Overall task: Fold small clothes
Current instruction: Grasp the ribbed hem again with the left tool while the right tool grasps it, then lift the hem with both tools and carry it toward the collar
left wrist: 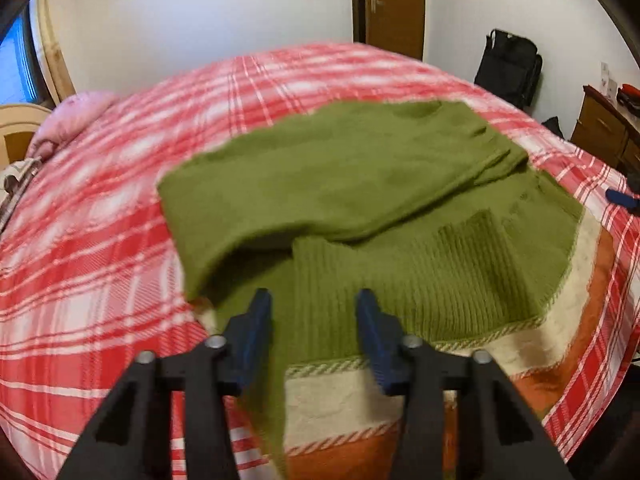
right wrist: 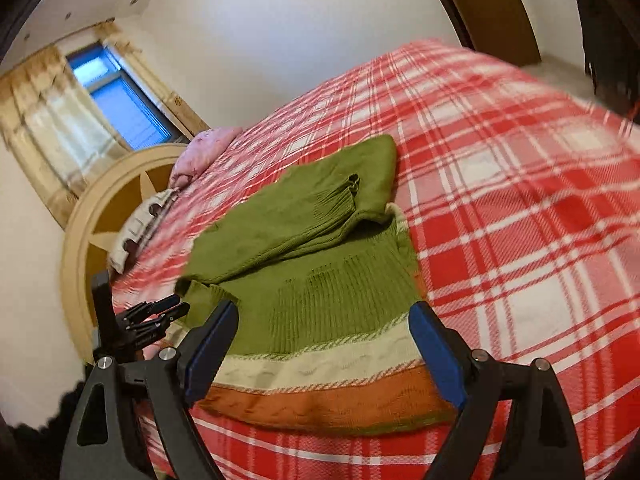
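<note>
A green knit sweater (left wrist: 360, 184) with a cream band and an orange hem lies on the red plaid bedspread (left wrist: 100, 260), a sleeve folded across its body. My left gripper (left wrist: 313, 294) hovers over the near edge of the sweater, jaws apart. A blurred strip of green knit hangs in the gap beside the left finger, and the pads do not press on it. In the right wrist view the sweater (right wrist: 320, 216) lies straight ahead. My right gripper (right wrist: 324, 308) stands wide open above the cream and orange hem and holds nothing. The left gripper (right wrist: 176, 308) shows at the sweater's left edge.
A pink pillow (right wrist: 200, 152) and a patterned pillow (right wrist: 136, 224) lie by the round wooden headboard (right wrist: 92, 216) under a window. A brown door (left wrist: 394, 4), a black bag (left wrist: 508, 64) and a wooden dresser (left wrist: 604, 128) stand beyond the bed's far side. Bare bedspread (right wrist: 520, 200) stretches right of the sweater.
</note>
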Available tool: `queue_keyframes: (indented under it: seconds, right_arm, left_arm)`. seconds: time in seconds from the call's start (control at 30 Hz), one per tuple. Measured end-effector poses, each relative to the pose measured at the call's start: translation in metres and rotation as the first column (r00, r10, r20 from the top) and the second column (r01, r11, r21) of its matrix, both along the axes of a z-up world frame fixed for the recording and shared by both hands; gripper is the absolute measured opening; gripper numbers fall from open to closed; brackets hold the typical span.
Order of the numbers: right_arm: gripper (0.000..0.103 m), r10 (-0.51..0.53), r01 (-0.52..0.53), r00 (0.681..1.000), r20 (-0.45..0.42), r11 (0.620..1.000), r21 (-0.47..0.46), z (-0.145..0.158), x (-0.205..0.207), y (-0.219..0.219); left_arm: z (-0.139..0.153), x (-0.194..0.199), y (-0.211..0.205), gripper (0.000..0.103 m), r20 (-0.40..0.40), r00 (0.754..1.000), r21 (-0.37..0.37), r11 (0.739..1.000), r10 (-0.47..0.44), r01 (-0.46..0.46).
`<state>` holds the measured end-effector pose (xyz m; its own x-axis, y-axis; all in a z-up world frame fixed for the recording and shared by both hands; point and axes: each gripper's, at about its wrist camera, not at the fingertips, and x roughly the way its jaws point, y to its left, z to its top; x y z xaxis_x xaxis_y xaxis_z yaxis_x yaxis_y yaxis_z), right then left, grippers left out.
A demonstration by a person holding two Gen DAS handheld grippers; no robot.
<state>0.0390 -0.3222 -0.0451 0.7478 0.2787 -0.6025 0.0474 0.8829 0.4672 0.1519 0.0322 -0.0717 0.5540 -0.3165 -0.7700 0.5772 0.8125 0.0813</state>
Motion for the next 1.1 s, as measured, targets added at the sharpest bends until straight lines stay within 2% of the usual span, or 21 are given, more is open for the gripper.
queue_keyframes:
  seconds: [0.07, 0.1, 0.23, 0.27, 0.33, 0.4, 0.5, 0.67, 0.73, 0.8, 0.87, 0.93, 0.97, 1.0, 1.03, 1.1]
  right_arm:
    - [0.088, -0.003, 0.003, 1.0, -0.003, 1.0, 0.001, -0.001, 0.002, -0.001]
    - [0.088, -0.005, 0.005, 1.0, -0.005, 1.0, -0.001, -0.002, 0.004, -0.001]
    - [0.086, -0.039, 0.038, 0.999, -0.012, 0.998, -0.058, -0.003, 0.007, -0.002]
    - [0.084, -0.045, 0.044, 0.999, -0.019, 0.997, -0.07, -0.004, 0.009, -0.004]
    - [0.072, -0.065, 0.059, 0.997, -0.05, 0.992, -0.114, -0.009, 0.013, -0.007]
    - [0.071, -0.077, 0.067, 0.994, -0.072, 0.989, -0.129, -0.013, 0.018, -0.011]
    - [0.071, -0.064, 0.05, 0.994, -0.086, 0.986, -0.157, -0.017, 0.028, -0.012]
    - [0.071, 0.003, -0.026, 0.995, -0.101, 0.972, -0.232, -0.02, 0.054, 0.003]
    - [0.071, 0.031, -0.066, 0.992, -0.123, 0.954, -0.291, -0.027, 0.065, 0.013]
    - [0.071, 0.063, -0.109, 0.988, -0.139, 0.929, -0.354, -0.035, 0.074, 0.025]
    - [0.061, 0.1, -0.155, 0.982, -0.163, 0.915, -0.371, -0.044, 0.082, 0.034]
    - [0.047, 0.092, -0.16, 0.98, -0.175, 0.889, -0.428, -0.05, 0.085, 0.041]
    - [0.038, 0.097, -0.164, 0.981, -0.168, 0.877, -0.451, -0.05, 0.084, 0.044]
    - [0.015, 0.107, -0.174, 0.979, -0.171, 0.876, -0.45, -0.049, 0.085, 0.045]
    - [0.014, 0.108, -0.174, 0.98, -0.169, 0.878, -0.446, -0.048, 0.084, 0.045]
    - [0.01, 0.117, -0.178, 0.98, -0.161, 0.877, -0.447, -0.045, 0.079, 0.045]
  left_arm:
    - [-0.006, -0.003, -0.003, 0.036, -0.015, 1.0, -0.004, 1.0, -0.003, 0.003]
    - [-0.008, -0.003, -0.002, 0.031, -0.031, 0.999, -0.021, 1.0, -0.004, 0.004]
    - [-0.008, -0.001, 0.004, 0.022, -0.105, 0.994, -0.104, 0.994, 0.008, -0.019]
    - [-0.008, 0.0, 0.003, 0.022, -0.117, 0.993, -0.105, 0.994, 0.006, -0.018]
    - [-0.007, 0.0, -0.004, 0.022, -0.11, 0.994, -0.071, 0.997, 0.001, -0.009]
    - [-0.008, -0.001, -0.009, 0.019, -0.097, 0.995, -0.038, 0.999, -0.011, 0.008]
    - [-0.008, -0.002, -0.011, 0.015, -0.091, 0.996, -0.024, 1.0, 0.003, -0.005]
    - [-0.006, -0.003, 0.0, 0.011, -0.124, 0.989, -0.097, 0.991, 0.076, -0.088]
    - [-0.004, -0.005, 0.001, 0.011, -0.132, 0.989, -0.127, 0.988, 0.073, -0.089]
    - [-0.004, -0.007, 0.0, 0.011, -0.118, 0.991, -0.117, 0.99, 0.069, -0.083]
    - [-0.005, -0.005, -0.003, 0.014, -0.119, 0.991, -0.089, 0.993, 0.066, -0.077]
    - [-0.006, -0.002, -0.008, 0.02, -0.122, 0.991, -0.056, 0.996, 0.062, -0.069]
    - [-0.006, -0.001, -0.01, 0.023, -0.117, 0.991, -0.043, 0.997, 0.063, -0.068]
    - [-0.006, 0.002, -0.011, 0.029, -0.113, 0.991, -0.035, 0.997, 0.069, -0.073]
    - [-0.006, 0.004, -0.01, 0.033, -0.118, 0.99, -0.038, 0.996, 0.08, -0.085]
    - [-0.006, 0.007, -0.005, 0.03, -0.141, 0.986, -0.076, 0.992, 0.085, -0.096]
